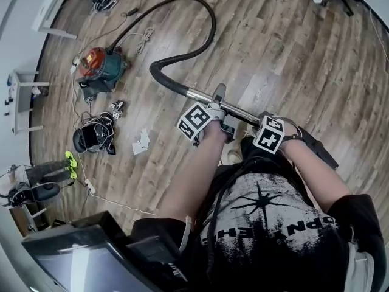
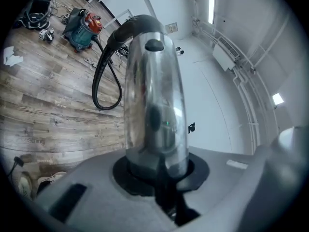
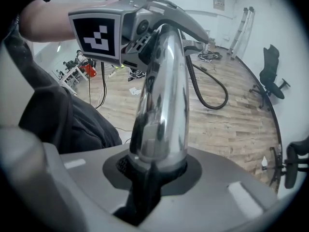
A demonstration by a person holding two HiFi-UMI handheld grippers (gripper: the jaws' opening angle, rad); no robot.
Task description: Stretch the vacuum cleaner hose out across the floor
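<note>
A chrome wand (image 1: 203, 96) is being gripped by both tools above the wooden floor (image 1: 273, 53). The wand is being clamped by the left gripper (image 1: 220, 109) nearer its hose end; in the left gripper view the shiny tube is being pinched between the jaws, with their grey collar closed round it. The same wand is being clamped by the right gripper (image 1: 265, 126) just beside the left one, closer to the person's body. In the right gripper view the tube is being pressed from both sides in the same way, and the left gripper's marker cube is being shown further up the tube.

The wand is being carried at a slant, with its far end joined to the black hose (image 1: 200, 47). The hose is being left partly on the floor. From the wand it is being bent back in a tight curve, then swept round in a wide loop towards the canister vacuum cleaner (image 1: 100, 66), which is being kept well apart from the person, near the white wall. Crumpled white paper (image 1: 141, 142) is being left on the boards between the cleaner and the person.
</note>
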